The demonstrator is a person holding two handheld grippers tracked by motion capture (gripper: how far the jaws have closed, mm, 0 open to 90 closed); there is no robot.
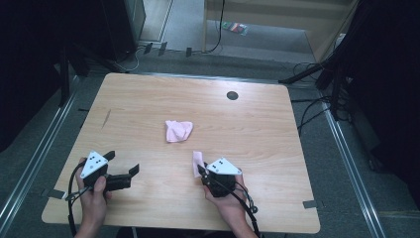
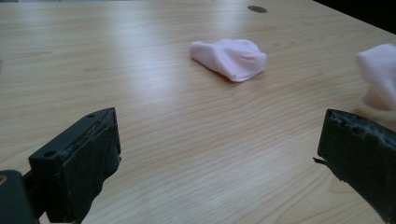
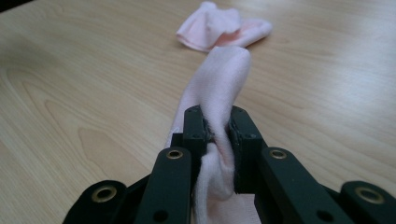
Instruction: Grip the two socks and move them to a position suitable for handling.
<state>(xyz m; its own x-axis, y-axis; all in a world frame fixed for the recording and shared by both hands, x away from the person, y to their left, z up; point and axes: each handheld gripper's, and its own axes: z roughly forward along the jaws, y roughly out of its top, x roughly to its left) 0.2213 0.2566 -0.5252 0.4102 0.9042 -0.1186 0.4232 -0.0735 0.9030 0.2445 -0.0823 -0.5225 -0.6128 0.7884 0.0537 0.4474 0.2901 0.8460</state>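
Note:
Two pink socks are in play. One pink sock [image 1: 178,130] lies crumpled near the middle of the wooden table [image 1: 148,99]; it also appears in the left gripper view [image 2: 231,58] and the right gripper view [image 3: 219,25]. My right gripper [image 1: 199,169] [image 3: 217,128] is shut on the second pink sock [image 1: 197,161] [image 3: 219,79], which stands up out of the jaws. This held sock shows at the right edge of the left gripper view [image 2: 380,74]. My left gripper [image 1: 124,166] [image 2: 219,149] is open near the front left of the table, nothing between its jaws.
A dark round grommet [image 1: 232,95] sits in the table's far side. Cables and black stands [image 1: 317,74] run along the floor to the right and behind. A small dark mark [image 1: 106,118] lies on the table's left part.

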